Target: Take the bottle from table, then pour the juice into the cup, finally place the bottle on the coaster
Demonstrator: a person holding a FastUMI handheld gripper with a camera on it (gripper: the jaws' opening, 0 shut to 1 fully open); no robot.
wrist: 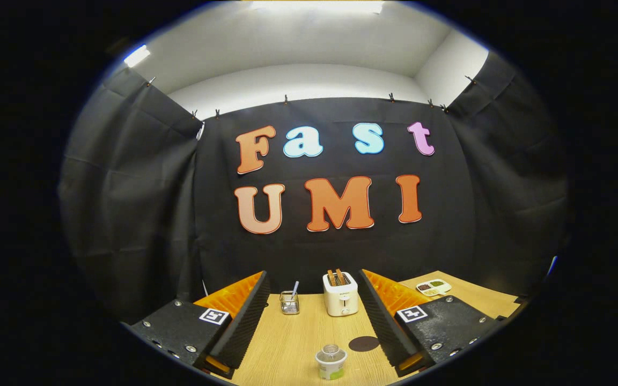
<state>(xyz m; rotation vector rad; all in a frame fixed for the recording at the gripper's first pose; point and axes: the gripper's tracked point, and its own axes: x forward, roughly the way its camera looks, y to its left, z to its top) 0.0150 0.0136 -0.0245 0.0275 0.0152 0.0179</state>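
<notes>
a recording booth arranged like a small kitchen is seen: black cloth (126, 214) is clipped around a wooden tabletop (298, 343), on which a toaster (340, 295), a wire holder (289, 303) and a divided snack dish (433, 288) are placed.

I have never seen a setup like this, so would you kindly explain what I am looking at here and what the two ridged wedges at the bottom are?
This is a fisheye camera riding on a hand-held gripper, looking forward along its two fingers; those ridged wedges are the fingers. The jaws stand wide open and hold nothing.

Below is a light wooden table. Between the fingers, nearest the camera, stands a small clear cup with a green base. Just beyond it, towards the right finger, lies a dark round coaster. Farther back stand a white toaster with toast in its slots and a small wire holder with a utensil. Beyond the right finger sits a white tray with divided compartments. Black cloth forms the booth's wall.
</notes>
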